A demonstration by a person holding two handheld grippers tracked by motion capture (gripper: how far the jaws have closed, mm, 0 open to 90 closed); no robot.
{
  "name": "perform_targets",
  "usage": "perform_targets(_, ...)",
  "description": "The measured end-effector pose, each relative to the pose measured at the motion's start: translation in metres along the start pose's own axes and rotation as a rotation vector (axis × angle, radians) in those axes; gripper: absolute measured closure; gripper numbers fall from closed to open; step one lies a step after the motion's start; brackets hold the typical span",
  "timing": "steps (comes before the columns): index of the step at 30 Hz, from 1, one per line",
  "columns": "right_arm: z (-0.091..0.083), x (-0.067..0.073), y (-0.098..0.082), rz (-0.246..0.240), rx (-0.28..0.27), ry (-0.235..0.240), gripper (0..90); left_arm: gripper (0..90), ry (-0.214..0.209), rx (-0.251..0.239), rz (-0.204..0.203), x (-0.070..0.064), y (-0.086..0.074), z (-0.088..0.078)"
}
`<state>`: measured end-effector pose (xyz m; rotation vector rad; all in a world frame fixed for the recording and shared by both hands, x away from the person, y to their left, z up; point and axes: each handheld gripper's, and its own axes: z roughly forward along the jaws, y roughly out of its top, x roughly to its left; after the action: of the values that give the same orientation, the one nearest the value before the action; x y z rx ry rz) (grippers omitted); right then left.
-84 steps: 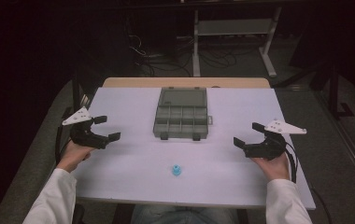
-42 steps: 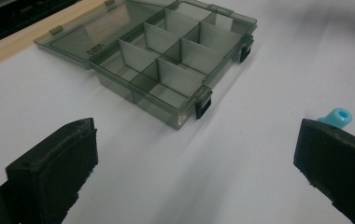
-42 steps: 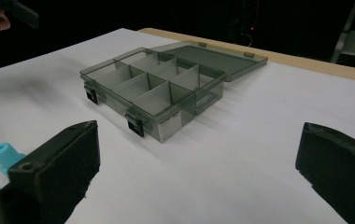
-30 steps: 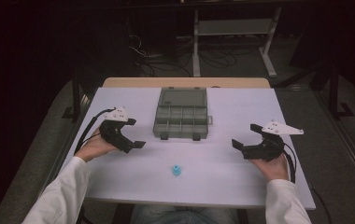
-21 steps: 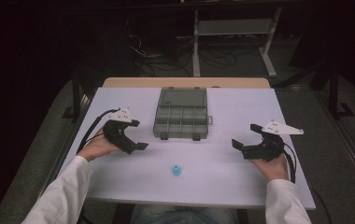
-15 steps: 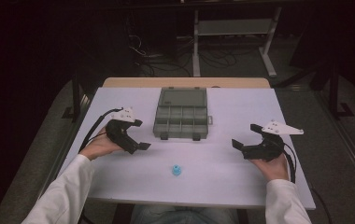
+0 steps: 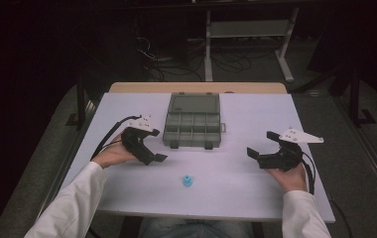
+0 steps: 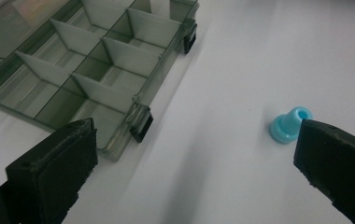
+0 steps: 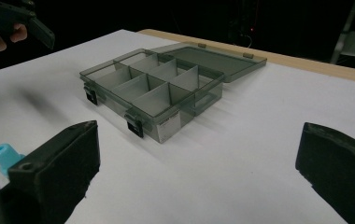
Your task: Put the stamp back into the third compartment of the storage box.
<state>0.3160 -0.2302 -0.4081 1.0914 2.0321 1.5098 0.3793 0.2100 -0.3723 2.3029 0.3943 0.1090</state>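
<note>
Left gripper (image 7: pixel 153 147) shifted toward small blue plastic cap (image 7: pixel 188 180), jaws wide, empty | step: approach | next: lowered astride cap.

Overhead light falls evenly on the white counter (image 7: pixel 236 124); the room around the counter lies in near darkness. Soft shadows spread beside the box (image 9: pixel 157 88). In both gripper views the near black fingers (image 8: pixel 54 163) are blurred, and the high view is slightly grainy.
</note>
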Motion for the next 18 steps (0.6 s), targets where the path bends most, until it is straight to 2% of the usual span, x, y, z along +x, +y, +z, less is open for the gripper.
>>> perform_targets(6, -0.001, 0.0, 0.0, -0.003, -0.004, 0.0, 0.0, 0.0, -0.039, 0.011, 0.02, -0.006, 0.006, 0.008)
perform_targets(18, -0.002, -0.001, 0.0, 0.002, -0.007, -0.003, 0.0, 0.0, -0.081, 0.044, 0.053, -0.013, 0.011, 0.024)
